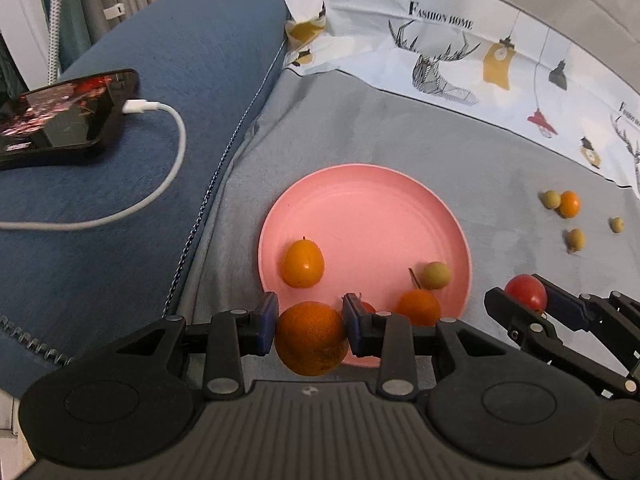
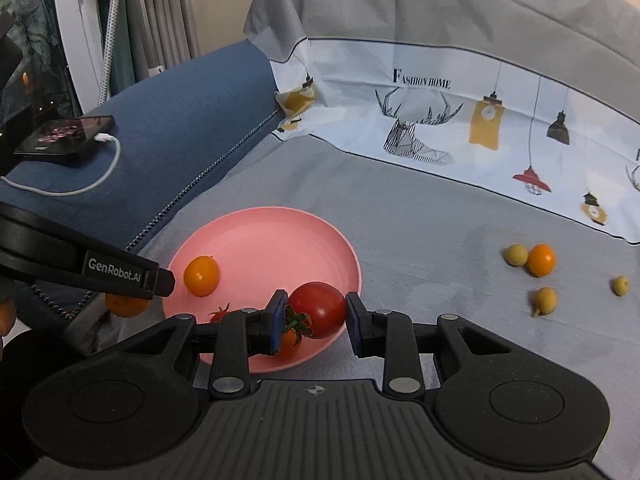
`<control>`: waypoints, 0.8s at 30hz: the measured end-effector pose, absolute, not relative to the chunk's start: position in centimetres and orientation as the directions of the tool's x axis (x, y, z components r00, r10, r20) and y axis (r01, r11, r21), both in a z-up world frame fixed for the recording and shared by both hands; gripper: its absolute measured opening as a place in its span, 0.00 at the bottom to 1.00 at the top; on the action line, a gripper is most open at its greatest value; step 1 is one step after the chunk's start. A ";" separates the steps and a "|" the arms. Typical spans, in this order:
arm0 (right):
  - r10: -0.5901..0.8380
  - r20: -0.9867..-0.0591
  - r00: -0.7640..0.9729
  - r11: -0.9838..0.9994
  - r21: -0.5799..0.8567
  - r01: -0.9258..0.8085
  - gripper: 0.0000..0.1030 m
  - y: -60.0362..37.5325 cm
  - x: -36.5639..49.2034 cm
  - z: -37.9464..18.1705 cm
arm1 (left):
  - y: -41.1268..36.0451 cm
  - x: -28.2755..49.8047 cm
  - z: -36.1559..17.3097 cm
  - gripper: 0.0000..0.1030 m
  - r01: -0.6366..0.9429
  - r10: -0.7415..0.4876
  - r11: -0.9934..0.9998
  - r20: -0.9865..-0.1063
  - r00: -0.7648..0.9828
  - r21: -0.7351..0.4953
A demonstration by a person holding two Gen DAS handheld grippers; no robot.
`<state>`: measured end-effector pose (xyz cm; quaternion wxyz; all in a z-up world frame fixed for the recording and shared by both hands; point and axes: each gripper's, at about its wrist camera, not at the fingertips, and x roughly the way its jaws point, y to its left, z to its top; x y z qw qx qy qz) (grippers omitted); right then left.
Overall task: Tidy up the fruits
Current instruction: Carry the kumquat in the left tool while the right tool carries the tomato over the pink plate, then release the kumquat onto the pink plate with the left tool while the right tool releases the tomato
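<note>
My left gripper [image 1: 310,322] is shut on a round orange [image 1: 311,340], held over the near rim of the pink plate [image 1: 360,200]. On the plate lie a kumquat [image 1: 303,263], a small green fruit [image 1: 437,275] and a small orange [image 1: 418,307]. My right gripper [image 2: 316,316] is shut on a red tomato [image 2: 320,308] with a green stem, above the plate's [image 2: 260,236] near right edge. In the right wrist view the kumquat [image 2: 201,275] and a small tomato [image 2: 219,314] lie on the plate.
Several small yellow-green and orange fruits [image 2: 541,259] lie loose on the grey sheet to the right. On the left, a blue cushion [image 1: 140,240] bears a phone [image 1: 60,112] with a white cable [image 1: 168,160]. A patterned cloth [image 1: 440,40] rises behind.
</note>
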<state>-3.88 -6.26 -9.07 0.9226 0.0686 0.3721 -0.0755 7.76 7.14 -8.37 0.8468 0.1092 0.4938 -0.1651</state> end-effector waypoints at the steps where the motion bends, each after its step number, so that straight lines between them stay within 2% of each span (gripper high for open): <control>1: -0.086 -0.700 0.709 0.979 0.072 0.190 0.31 -6.3 -3.4 -9.4 | 7.0 8.2 -8.7 0.38 0.386 -0.168 0.922 -0.874 0.455 0.024; 15: -0.048 -0.734 0.677 0.981 0.094 0.172 0.31 -6.8 0.4 -12.4 | 5.6 12.1 -11.7 0.38 0.387 -0.141 0.921 -0.897 0.419 0.036; 17: -0.046 -0.735 0.676 0.981 0.094 0.169 0.32 -6.9 0.9 -12.5 | 5.5 12.3 -11.6 0.41 0.388 -0.141 0.920 -0.886 0.441 0.046; 18: -0.043 -0.733 0.678 0.982 0.095 0.164 0.32 -6.9 1.1 -12.5 | 5.5 12.3 -11.5 0.56 0.390 -0.145 0.919 -0.883 0.447 0.047; 19: -0.037 -0.730 0.683 0.983 0.097 0.157 0.32 -6.9 1.2 -12.4 | 5.5 12.4 -11.4 0.86 0.393 -0.153 0.919 -0.882 0.446 0.040; 20: -0.031 -0.723 0.690 0.984 0.097 0.147 0.37 -6.9 1.3 -12.2 | 5.5 12.5 -11.3 0.92 0.387 -0.152 0.921 -0.881 0.448 0.037; 22: -0.056 -0.715 0.697 0.986 0.070 0.151 0.63 -6.9 1.4 -11.8 | 5.9 12.2 -10.7 1.00 0.359 -0.142 0.932 -0.858 0.494 0.052; 23: -0.057 -0.711 0.701 0.987 0.066 0.147 0.80 -7.0 1.4 -11.7 | 6.0 12.0 -10.5 1.00 0.364 -0.152 0.931 -0.857 0.493 0.044; 24: -0.064 -0.705 0.706 0.987 0.061 0.150 0.82 -7.1 1.2 -11.4 | 6.2 12.0 -10.4 1.00 0.362 -0.155 0.931 -0.861 0.485 0.037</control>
